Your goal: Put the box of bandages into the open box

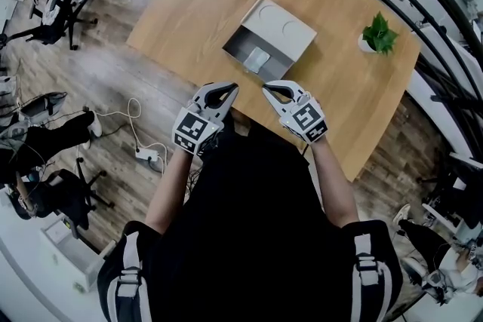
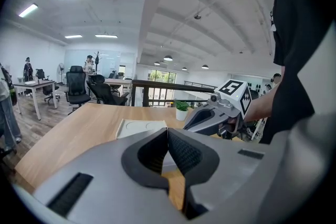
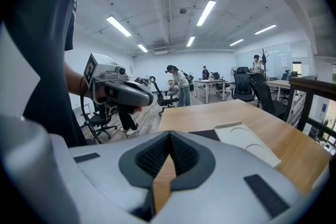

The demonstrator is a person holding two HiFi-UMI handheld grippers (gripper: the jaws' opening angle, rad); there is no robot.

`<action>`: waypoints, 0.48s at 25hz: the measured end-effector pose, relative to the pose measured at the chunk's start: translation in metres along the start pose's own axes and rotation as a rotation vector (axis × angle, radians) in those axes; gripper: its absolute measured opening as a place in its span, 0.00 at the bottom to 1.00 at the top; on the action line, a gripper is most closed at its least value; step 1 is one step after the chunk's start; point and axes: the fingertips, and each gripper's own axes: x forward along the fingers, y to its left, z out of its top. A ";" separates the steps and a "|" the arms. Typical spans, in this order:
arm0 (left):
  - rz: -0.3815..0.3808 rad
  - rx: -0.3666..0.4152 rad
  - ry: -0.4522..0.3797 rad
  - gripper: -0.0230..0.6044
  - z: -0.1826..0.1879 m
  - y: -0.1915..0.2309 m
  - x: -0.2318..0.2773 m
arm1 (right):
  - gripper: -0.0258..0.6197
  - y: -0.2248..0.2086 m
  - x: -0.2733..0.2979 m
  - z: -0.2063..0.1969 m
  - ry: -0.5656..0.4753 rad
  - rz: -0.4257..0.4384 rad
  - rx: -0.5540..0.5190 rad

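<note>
Your head view alone looks into the one open box [image 1: 243, 41]: a single small pale packet, probably the box of bandages [image 1: 257, 58], lies inside; the gripper views catch only its lid [image 2: 140, 127]; your two tongs, left gripper [image 1: 231, 87] and right gripper [image 1: 267, 90], are each pressed together, empty; one potted plant [image 1: 379, 34].

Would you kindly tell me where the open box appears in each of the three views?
Head view: open box, upper centre.
Left gripper view: open box, just left of centre.
Right gripper view: open box, lower right.
Shared landmark: the wooden table under it in all three.
</note>
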 end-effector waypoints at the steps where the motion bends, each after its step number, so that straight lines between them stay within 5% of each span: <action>1: 0.006 -0.002 -0.001 0.07 0.000 -0.001 0.000 | 0.08 0.000 -0.001 -0.001 0.000 0.003 0.000; 12: 0.060 -0.033 -0.009 0.07 -0.012 -0.009 -0.007 | 0.08 0.000 -0.003 -0.017 0.002 0.024 -0.001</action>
